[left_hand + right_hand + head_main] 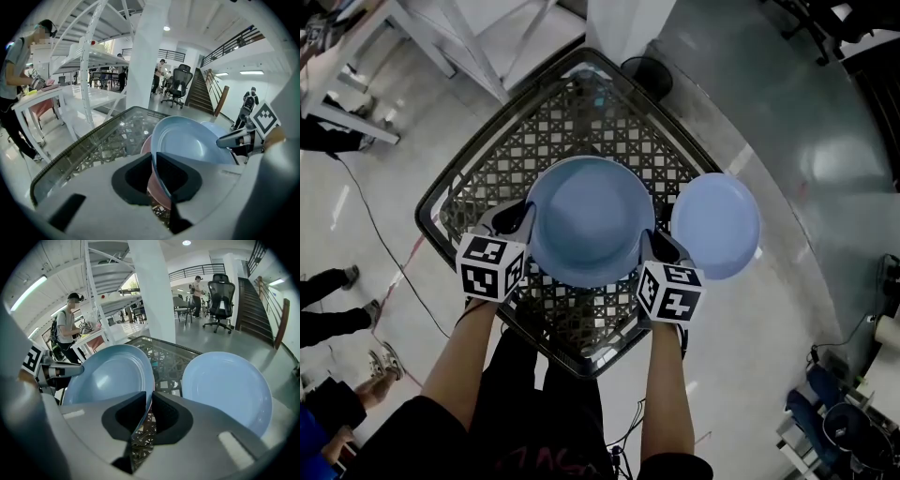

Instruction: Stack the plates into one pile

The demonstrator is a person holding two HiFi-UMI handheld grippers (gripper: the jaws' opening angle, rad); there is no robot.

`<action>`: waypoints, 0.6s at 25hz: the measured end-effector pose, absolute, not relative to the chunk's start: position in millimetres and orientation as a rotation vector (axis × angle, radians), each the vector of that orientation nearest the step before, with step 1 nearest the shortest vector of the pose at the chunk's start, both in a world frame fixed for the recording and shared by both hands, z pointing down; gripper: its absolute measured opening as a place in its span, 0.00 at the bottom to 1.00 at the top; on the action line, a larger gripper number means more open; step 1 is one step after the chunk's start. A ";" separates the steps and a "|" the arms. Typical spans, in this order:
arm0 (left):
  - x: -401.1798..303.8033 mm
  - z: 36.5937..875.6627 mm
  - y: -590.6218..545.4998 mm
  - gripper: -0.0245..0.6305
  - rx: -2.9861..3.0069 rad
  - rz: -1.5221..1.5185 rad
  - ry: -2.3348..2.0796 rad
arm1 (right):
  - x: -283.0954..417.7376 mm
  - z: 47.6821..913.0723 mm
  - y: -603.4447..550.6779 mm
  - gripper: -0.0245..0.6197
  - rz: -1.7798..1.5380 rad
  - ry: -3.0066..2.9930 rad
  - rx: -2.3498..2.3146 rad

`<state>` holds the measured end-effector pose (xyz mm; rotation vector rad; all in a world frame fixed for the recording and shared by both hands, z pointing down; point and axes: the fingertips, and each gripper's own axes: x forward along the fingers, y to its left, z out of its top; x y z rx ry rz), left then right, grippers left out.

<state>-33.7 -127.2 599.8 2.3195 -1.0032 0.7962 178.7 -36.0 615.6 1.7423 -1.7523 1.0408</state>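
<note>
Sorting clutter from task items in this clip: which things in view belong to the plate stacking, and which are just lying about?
Job: blue plate, gripped at opposite rims by left gripper and right gripper; pink plate below it; second blue plate beside it; glass table.
Just around: office chair; staircase; bystander.

I hold the top plate point(591, 220) over the middle of the counter point(581, 112). My left gripper point(528, 228) has its left rim in its jaws, and my right gripper point(652, 246) has its right rim. Beneath it lies a lower plate point(146, 143). Just to the right, at the counter's right edge, lies a side plate point(715, 225).
</note>
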 end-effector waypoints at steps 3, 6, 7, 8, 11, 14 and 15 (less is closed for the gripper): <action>-34.1 605.9 -126.1 0.08 2.313 0.806 -0.999 | 178.7 620.3 -35.4 0.12 1.043 -1.749 1.741; -35.2 610.1 -128.9 0.08 2.310 0.804 -1.003 | 178.6 622.4 -39.6 0.12 1.037 -1.756 1.743; -35.3 611.1 -129.8 0.08 2.309 0.804 -1.005 | 178.6 622.8 -40.9 0.12 1.034 -1.755 1.744; -35.5 611.9 -130.3 0.08 2.308 0.805 -1.007 | 178.5 623.1 -41.5 0.12 1.032 -1.753 1.744; -36.2 613.7 -131.0 0.09 2.304 0.813 -1.006 | 178.0 623.4 -42.5 0.12 1.033 -1.752 1.743; -36.7 616.0 -131.0 0.09 2.303 0.817 -1.004 | 177.9 624.2 -43.1 0.12 1.029 -1.754 1.747; -37.0 617.0 -131.0 0.09 2.301 0.816 -1.005 | 177.7 624.8 -43.3 0.12 1.027 -1.753 1.749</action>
